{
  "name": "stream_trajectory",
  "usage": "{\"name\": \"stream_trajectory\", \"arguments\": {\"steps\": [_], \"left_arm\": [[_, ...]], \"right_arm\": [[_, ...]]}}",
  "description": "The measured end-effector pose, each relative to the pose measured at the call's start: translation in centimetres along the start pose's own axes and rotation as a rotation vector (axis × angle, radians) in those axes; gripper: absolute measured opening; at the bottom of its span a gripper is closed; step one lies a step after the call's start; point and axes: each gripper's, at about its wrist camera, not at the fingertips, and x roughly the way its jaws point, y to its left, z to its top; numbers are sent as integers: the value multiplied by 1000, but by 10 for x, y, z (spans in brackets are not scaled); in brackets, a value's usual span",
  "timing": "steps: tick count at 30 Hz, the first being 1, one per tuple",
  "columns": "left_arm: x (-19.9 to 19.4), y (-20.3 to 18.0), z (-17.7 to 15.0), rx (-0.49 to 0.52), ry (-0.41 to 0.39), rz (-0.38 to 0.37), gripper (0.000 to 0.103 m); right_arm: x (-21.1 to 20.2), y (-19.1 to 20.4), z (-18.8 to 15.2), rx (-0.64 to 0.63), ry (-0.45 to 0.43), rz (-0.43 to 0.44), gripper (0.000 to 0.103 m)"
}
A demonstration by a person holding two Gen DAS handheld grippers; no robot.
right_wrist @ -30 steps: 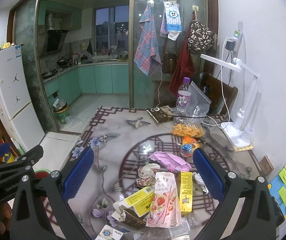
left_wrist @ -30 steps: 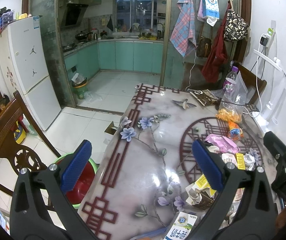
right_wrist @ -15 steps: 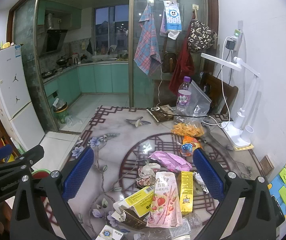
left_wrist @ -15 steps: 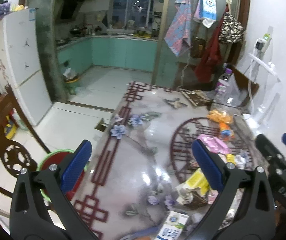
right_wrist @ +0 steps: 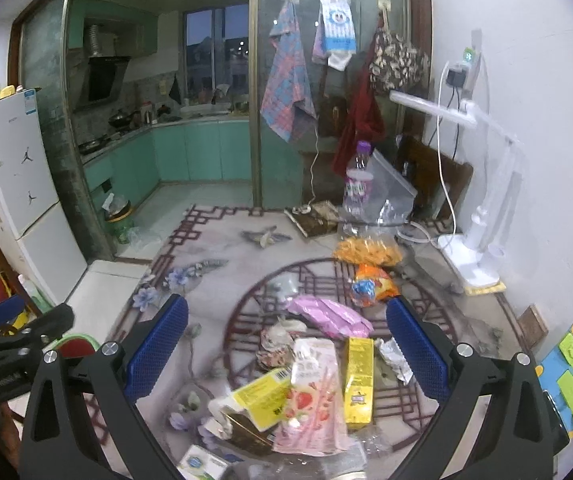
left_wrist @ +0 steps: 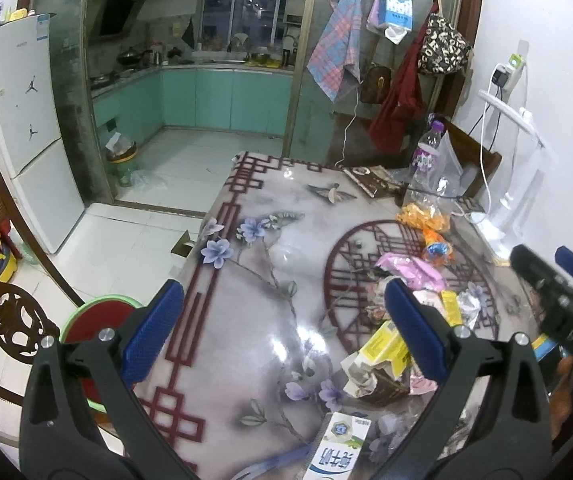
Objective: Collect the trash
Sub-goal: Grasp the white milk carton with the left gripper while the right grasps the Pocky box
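Note:
Trash lies in a heap on the near right part of the patterned table: a pink strawberry stick-snack pack, a yellow box, a yellow-labelled carton, a pink wrapper, an orange snack bag and a small white carton. My left gripper is open and empty above the table's left half. My right gripper is open and empty above the heap. A red bin with a green rim stands on the floor left of the table.
A plastic bottle, a clear bag of orange snacks and a white desk lamp stand at the table's far right by the wall. A wooden chair is at the left. A fridge and kitchen lie beyond.
Both grippers have shifted slightly; the left view has swung a little to the right and closer over the table. Both stay open and empty. The trash has not moved.

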Motion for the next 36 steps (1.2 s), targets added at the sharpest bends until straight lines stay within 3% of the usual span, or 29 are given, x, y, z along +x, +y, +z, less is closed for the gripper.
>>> {"name": "stream_trajectory", "arguments": {"steps": [2,7,9,11,16,20,23,26,31,36], "left_arm": [[13,-6,-11,53,41,-24,99],[56,-34,-69,244,310,-202,97],[73,-43,-97,275,409,-213,84],[90,-46,-119,279,498,-223,76],[104,-52,-148,303,594,-233,76],[107,-64,-159,335,605,-233,75],[118,-59,-171,324,646,-226,52],[115,-57,-169,307,632,-219,51],[93,-38,-136,228,501,-179,51],[68,-24,-100,177,380,-150,51]], "right_arm": [[10,-16,-8,10,44,-3,96],[26,-46,-29,47,137,-23,96],[28,-51,-32,46,157,-32,96],[29,-55,-39,38,179,-26,96],[42,-58,-59,10,256,8,96],[67,-61,-77,36,352,32,96],[88,-59,-88,51,415,60,95],[106,-58,-92,61,451,62,93],[136,-57,-97,91,518,79,92],[159,-45,-108,41,574,63,78]]}}
